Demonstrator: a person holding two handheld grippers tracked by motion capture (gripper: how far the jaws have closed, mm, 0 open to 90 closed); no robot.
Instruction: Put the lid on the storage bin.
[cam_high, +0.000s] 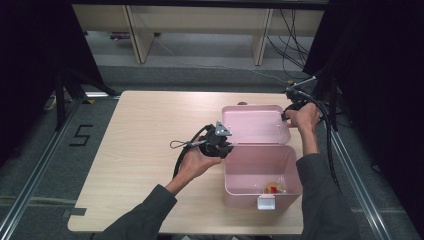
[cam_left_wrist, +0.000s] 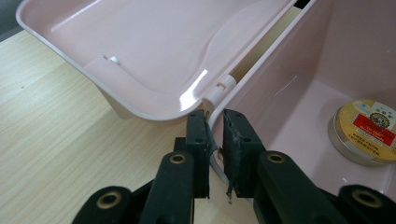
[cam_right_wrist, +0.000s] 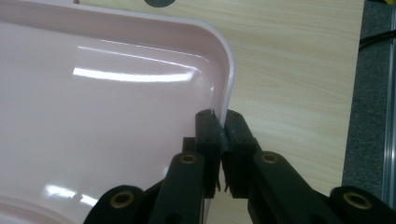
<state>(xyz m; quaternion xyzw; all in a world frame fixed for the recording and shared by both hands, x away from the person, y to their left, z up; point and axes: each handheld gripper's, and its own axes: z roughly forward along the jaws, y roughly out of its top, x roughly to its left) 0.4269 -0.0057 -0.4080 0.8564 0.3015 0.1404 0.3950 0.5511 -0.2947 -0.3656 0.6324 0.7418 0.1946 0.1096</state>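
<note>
A pink plastic box (cam_high: 248, 196) stands open at the table's right, its lid (cam_high: 255, 125) swung back and lying behind it. My left gripper (cam_high: 227, 148) is shut on the box's left wall rim (cam_left_wrist: 261, 70) close to the hinge (cam_left_wrist: 223, 84), one jaw inside and one outside (cam_left_wrist: 215, 135). My right gripper (cam_high: 289, 113) is shut on the lid's right rim (cam_right_wrist: 229, 79) near its far corner, pads pressed on either side (cam_right_wrist: 223, 135). A round gold tin (cam_left_wrist: 366, 130) with a red label lies on the box floor (cam_high: 275, 188).
The light wooden table (cam_high: 145, 150) has bare surface left of the box. A white latch (cam_high: 266, 202) hangs on the box's front wall. Black cables (cam_high: 325, 125) trail at the right edge. Metal rails (cam_high: 360, 190) and dark frames flank the table.
</note>
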